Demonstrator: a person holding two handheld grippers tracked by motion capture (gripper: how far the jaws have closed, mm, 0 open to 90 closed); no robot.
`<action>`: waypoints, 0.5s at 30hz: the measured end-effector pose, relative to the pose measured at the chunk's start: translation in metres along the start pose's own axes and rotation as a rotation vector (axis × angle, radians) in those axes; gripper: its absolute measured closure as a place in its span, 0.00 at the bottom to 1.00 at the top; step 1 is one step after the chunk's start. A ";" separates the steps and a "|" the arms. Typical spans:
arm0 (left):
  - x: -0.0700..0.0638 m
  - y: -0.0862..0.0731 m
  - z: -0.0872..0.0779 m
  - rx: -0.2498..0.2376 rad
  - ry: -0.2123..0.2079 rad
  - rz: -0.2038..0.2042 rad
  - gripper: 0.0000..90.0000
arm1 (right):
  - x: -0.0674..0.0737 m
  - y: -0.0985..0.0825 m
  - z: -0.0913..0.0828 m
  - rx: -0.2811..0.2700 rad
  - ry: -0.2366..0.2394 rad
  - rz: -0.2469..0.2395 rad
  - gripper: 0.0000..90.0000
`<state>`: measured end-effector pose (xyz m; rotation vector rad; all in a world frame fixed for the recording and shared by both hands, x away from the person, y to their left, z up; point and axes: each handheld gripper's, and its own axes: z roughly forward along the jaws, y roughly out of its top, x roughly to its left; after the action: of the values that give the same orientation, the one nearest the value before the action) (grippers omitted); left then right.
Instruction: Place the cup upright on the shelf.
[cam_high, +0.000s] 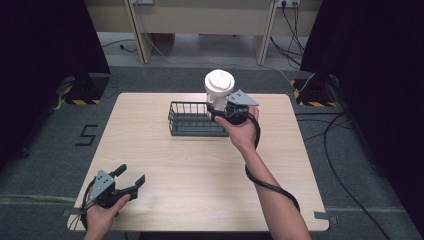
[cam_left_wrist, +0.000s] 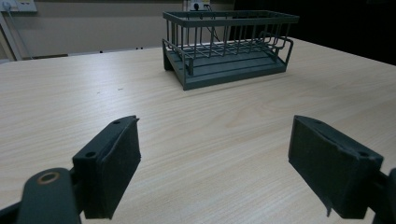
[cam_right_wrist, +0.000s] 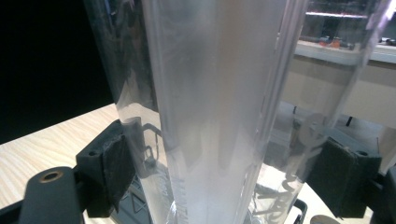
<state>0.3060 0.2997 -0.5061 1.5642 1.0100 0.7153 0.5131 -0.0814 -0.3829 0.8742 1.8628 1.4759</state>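
Plastic, clear and thin-walled: the lidded container (cam_high: 218, 90) looks light, slick and easy to crush. My right gripper (cam_high: 220, 111) pinches its lower body, holding it upright over the wire basket's (cam_high: 186, 120) right end. My left gripper (cam_high: 131, 179) rests spread, well away from the basket.

Wooden table (cam_high: 200, 165), grey carpet (cam_high: 45, 150), cables (cam_high: 345, 165) on floor

Even overhead light, soft shadows, dark edges
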 end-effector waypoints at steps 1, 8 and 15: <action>0.000 0.000 0.000 0.000 0.000 0.000 0.18 | 0.000 0.000 0.000 0.000 0.000 0.000 0.20; 0.000 0.000 0.000 -0.001 0.000 -0.002 0.18 | -0.001 0.003 0.008 0.003 -0.006 0.003 0.20; 0.000 0.000 0.000 -0.002 0.000 -0.002 0.18 | -0.003 0.005 0.017 0.005 -0.011 0.015 0.20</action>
<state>0.3058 0.3000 -0.5058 1.5611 1.0100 0.7152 0.5286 -0.0730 -0.3816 0.8991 1.8568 1.4730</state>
